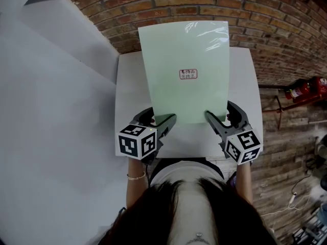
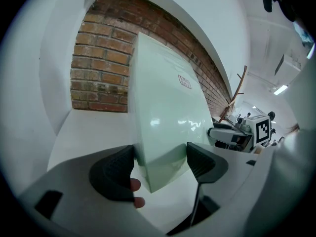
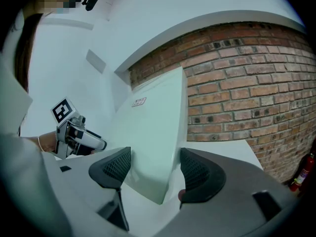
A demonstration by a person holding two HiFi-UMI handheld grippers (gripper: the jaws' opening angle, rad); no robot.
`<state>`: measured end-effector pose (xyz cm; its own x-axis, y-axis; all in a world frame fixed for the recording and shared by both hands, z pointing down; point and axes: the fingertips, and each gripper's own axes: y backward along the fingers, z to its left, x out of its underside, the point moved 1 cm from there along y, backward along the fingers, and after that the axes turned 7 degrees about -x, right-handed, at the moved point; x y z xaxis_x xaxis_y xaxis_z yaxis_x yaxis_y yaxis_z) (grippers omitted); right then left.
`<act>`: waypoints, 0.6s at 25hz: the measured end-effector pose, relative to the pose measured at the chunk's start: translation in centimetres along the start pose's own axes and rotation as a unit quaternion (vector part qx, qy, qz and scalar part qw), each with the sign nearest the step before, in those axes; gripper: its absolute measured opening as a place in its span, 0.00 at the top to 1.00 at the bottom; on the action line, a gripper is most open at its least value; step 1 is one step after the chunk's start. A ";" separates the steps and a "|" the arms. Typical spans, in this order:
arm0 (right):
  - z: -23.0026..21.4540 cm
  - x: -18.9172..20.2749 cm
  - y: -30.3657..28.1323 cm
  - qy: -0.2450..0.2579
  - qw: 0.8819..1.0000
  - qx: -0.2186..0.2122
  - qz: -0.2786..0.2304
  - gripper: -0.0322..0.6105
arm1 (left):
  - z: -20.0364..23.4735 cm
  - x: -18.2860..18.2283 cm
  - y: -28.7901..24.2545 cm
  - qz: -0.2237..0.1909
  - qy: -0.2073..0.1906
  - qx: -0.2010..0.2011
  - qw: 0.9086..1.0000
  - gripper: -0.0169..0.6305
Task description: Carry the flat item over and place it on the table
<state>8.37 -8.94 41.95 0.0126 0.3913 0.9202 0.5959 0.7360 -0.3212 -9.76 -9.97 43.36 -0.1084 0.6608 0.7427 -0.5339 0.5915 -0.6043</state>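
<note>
A pale green flat sheet (image 1: 186,50) with a small red-printed label (image 1: 188,74) is held tilted over a white table (image 1: 127,96); its far edge reaches past the table over the brick. My left gripper (image 1: 171,119) is shut on its near left corner and my right gripper (image 1: 208,115) on its near right corner. In the left gripper view the sheet (image 2: 163,112) rises from between the pads of the left gripper (image 2: 160,162), slightly bowed. The right gripper view shows the sheet (image 3: 153,132) pinched the same way by the right gripper (image 3: 152,169).
Brick surface (image 1: 255,9) lies beyond and to the right of the table. A white panel (image 1: 51,111) fills the left side. A red fire extinguisher (image 1: 306,89) sits at the right on the brick. The person's body is close to the table's near edge.
</note>
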 end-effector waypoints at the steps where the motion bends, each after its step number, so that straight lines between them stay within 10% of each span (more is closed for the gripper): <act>1: 0.0 0.1 -0.3 -0.001 1.000 0.000 0.001 0.43 | 0.3 0.1 -0.1 0.002 0.001 0.001 1.000 0.44; 15: -1.0 1.0 -3.5 -0.017 1.000 0.000 0.024 0.43 | 2.9 0.2 -2.4 0.024 0.018 0.005 1.000 0.44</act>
<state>7.15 -11.69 44.24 0.0142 0.4438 0.8960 0.5947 0.7166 -0.3644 -10.98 -12.61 45.81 -0.1047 0.7050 0.7014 -0.5369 0.5536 -0.6366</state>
